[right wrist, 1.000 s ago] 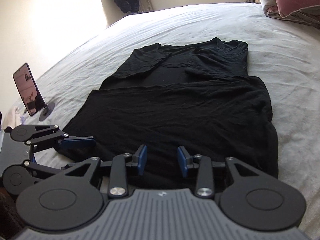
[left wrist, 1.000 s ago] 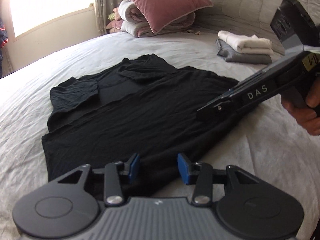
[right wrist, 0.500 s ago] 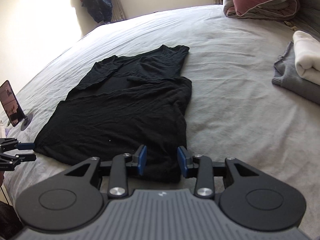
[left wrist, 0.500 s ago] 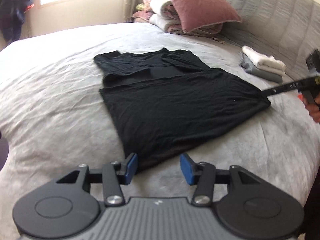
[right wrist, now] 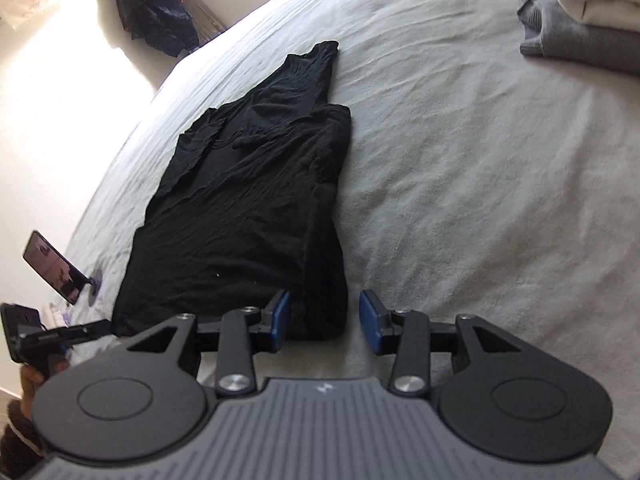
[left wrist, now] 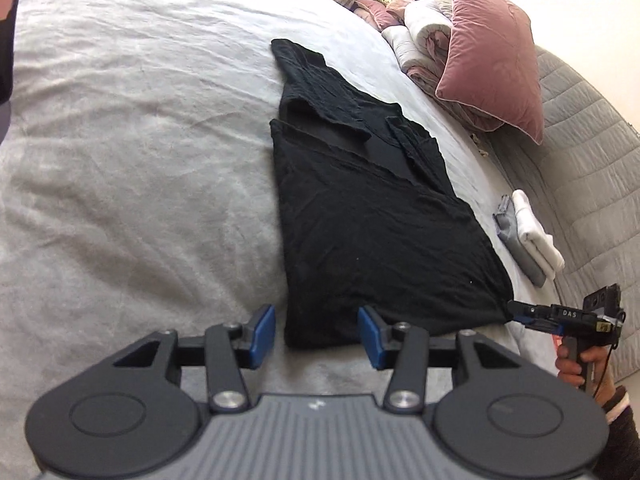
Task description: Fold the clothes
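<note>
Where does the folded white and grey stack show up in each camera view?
Left wrist: the stack sits at the right edge, mid-height, beyond the black shirt, below the pink pillow.
Right wrist: the stack fills the top right corner, cut off by the frame.
Shared landmark: the black shirt, spread on the bed; the stack lies off its right side in both views.

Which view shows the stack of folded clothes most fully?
The left wrist view: the folded stack, white piece on grey, sits whole by the grey headboard. In the right wrist view it is larger but cropped by the frame's top right corner.
</note>
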Motion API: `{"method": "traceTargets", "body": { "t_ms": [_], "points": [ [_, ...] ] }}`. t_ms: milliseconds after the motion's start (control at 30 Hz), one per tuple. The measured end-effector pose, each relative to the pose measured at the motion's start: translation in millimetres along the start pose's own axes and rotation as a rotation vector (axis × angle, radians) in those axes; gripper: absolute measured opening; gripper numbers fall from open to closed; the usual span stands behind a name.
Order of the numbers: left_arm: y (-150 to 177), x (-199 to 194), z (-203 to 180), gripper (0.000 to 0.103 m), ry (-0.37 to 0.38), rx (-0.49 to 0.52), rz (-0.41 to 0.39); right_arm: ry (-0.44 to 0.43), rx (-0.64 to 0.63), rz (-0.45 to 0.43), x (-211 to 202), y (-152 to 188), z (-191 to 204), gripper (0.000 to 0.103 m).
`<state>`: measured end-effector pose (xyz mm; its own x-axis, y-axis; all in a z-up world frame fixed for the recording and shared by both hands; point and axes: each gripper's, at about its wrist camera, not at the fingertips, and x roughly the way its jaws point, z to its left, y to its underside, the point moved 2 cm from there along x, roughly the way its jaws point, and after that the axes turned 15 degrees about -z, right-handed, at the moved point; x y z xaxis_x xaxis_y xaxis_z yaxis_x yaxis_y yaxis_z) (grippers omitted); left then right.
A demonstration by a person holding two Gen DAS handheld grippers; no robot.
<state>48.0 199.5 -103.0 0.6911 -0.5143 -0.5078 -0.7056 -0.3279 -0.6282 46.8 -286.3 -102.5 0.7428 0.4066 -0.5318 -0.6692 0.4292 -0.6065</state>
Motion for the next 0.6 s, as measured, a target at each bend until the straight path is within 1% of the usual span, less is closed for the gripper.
{"method": "traceTargets", "body": {
  "t_ms": [167, 200, 267, 300, 333, 367, 400, 433, 500, 600],
  "points": [
    [0.5, 10.8, -2.6, 0.046, 0.029, -0.03, -0.009, -0.077, 0.083, -0.008, 13.3, -2.1, -4.5, 0.043],
    [0.2, 11.9, -3.2, 0.045, 0.031, -0.037, -0.009, -0.086, 0.09, -0.006, 14.7, -2.4, -4.3, 0.041],
    [-0.3, 14.0, -5.1, 0.039, 0.03, -0.038, -0.007, -0.095, 0.096, 0.001, 16.4, -2.8, -3.3, 0.035],
    [-0.4, 15.5, -6.1, 0.036, 0.028, -0.034, -0.004, -0.101, 0.101, 0.009, 17.4, -2.4, -2.7, 0.029],
    [-0.2, 16.8, -6.9, 0.029, 0.026, -0.032, 0.001, -0.11, 0.112, 0.022, 18.6, -1.6, -2.1, 0.023],
    [0.0, 18.0, -6.3, 0.017, 0.022, -0.038, 0.008, -0.118, 0.124, 0.031, 19.3, -0.3, -1.5, 0.021],
    [0.2, 19.3, -4.6, 0.011, 0.018, -0.051, 0.018, -0.125, 0.136, 0.038, 19.7, 1.1, -0.8, 0.016],
    [0.1, 20.2, -2.7, 0.008, 0.015, -0.068, 0.023, -0.131, 0.148, 0.045, 20.1, 2.4, 0.0, 0.014],
    [-1.1, 19.8, 1.2, 0.006, 0.02, -0.111, 0.028, -0.148, 0.171, 0.047, 19.2, 2.8, 1.5, 0.011],
    [-3.2, 18.1, 2.8, 0.005, 0.037, -0.152, 0.022, -0.177, 0.21, 0.03, 16.3, -0.8, 4.2, 0.009]
  ]
}}
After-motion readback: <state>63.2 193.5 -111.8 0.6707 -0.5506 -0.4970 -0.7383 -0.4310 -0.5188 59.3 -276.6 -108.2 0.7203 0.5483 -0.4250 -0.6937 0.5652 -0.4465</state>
